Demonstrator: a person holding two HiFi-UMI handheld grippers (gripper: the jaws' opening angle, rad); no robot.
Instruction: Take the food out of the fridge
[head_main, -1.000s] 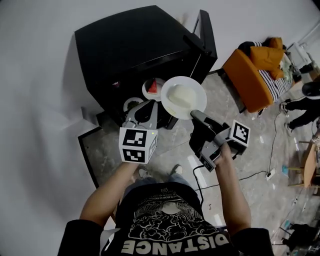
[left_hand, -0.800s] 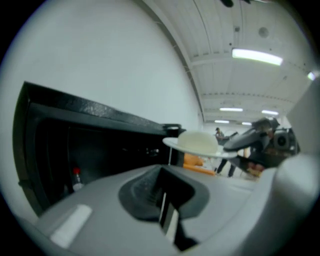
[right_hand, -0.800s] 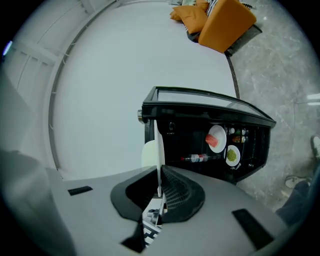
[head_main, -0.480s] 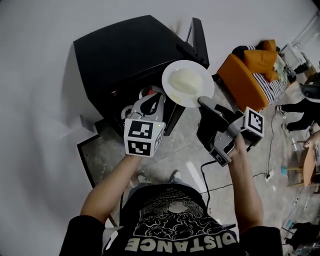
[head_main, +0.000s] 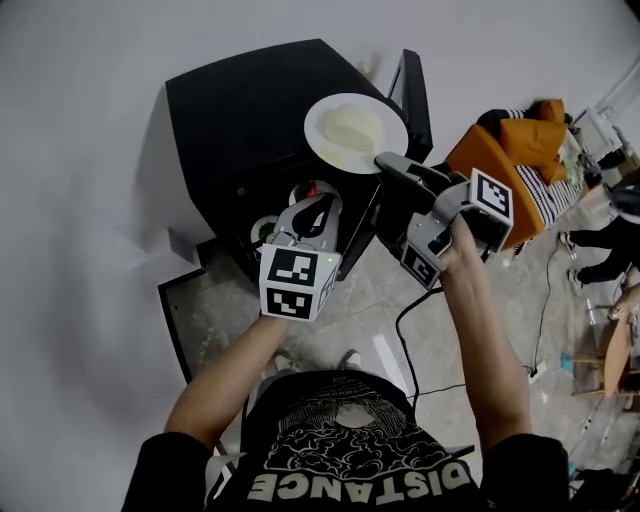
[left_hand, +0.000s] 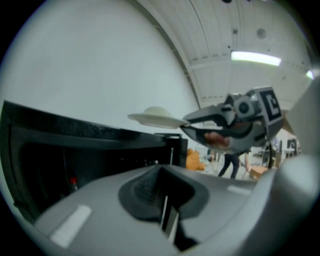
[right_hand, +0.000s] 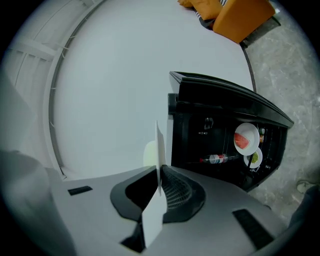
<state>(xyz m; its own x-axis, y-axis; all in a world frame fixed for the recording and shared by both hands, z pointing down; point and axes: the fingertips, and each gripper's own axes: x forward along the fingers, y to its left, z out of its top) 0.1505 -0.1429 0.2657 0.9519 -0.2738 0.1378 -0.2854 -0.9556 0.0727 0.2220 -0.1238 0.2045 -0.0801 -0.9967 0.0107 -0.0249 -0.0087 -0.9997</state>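
Observation:
A white plate carrying a pale mound of food hovers over the top of the black fridge. My right gripper is shut on the plate's near rim. In the right gripper view the plate shows edge-on between the jaws. My left gripper hangs in front of the open fridge, shut and holding nothing. Inside the fridge sit a plate with red food, a plate with green food and a bottle. The left gripper view shows the plate level above the fridge top.
The fridge door stands open at the right. An orange sofa sits beyond it. A black cable trails over the stone floor. A person is at the far right. A white wall backs the fridge.
My right gripper has carried the plate up and back, from in front of the fridge opening to above its top. The left gripper has drifted slightly up and right.

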